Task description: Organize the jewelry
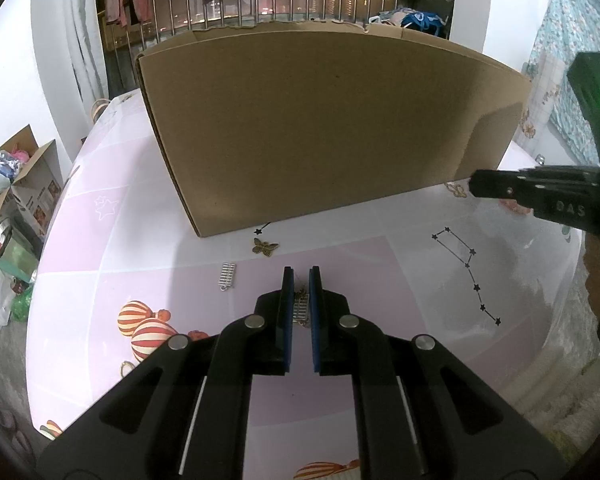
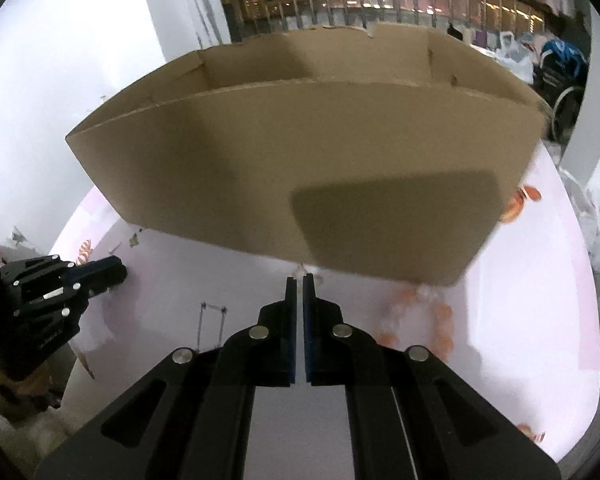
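Cardboard box [image 1: 320,128] behind; left gripper [image 1: 301,276] narrow round ladder charm [image 1: 300,310], right gripper [image 2: 299,280] nearly closed, empty.

The only text that can be read is "DAS", in pale letters on the black body of the right gripper [image 1: 476,188], seen in the left wrist view. Print on a carton [image 1: 36,196] is too small to read.

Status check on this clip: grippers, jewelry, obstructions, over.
Left gripper narrowly parted around a ladder-shaped charm. Right gripper nearly shut, apparently empty. Butterfly charm and silver charm loose before the cardboard box; path unobstructed.
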### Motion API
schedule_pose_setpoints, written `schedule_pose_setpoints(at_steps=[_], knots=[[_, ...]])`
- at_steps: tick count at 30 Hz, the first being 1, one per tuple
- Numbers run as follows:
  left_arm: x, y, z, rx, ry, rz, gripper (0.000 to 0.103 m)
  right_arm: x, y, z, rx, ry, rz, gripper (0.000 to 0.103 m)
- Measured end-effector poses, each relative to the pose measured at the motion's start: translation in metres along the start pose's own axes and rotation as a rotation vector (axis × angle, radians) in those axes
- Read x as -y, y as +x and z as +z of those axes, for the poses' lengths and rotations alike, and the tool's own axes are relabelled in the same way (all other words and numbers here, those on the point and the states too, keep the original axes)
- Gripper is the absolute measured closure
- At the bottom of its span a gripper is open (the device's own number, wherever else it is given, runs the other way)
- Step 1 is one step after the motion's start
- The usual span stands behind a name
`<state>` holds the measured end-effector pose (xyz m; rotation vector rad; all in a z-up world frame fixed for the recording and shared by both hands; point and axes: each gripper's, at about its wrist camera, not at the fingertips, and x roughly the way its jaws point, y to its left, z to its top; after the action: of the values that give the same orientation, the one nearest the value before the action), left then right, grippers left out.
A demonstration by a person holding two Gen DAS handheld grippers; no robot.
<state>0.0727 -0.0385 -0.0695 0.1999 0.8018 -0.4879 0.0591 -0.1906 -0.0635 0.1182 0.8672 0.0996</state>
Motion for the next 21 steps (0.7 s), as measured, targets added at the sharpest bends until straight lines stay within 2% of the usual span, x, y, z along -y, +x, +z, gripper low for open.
schedule_pose_setpoints(at_steps=[11, 13, 15, 21], knots=[[-0.003, 0.0, -0.001, 0.002, -0.014, -0.012, 0.097, -0.011, 0.016, 0.013, -0.062, -0.037, -0.063, 0.098], [-0.004, 0.001, -0.001, 0.002, -0.016, -0.013, 0.097, -0.012, 0.016, 0.015, -0.066, -0.034, -0.072, 0.094], [-0.005, 0.001, -0.001, 0.003, -0.018, -0.015, 0.097, -0.013, 0.014, 0.017, -0.067, -0.032, -0.077, 0.086], [-0.007, 0.001, -0.001, 0.005, -0.024, -0.018, 0.096, -0.02, 0.021, 0.02, -0.09, -0.015, -0.116, 0.085]])
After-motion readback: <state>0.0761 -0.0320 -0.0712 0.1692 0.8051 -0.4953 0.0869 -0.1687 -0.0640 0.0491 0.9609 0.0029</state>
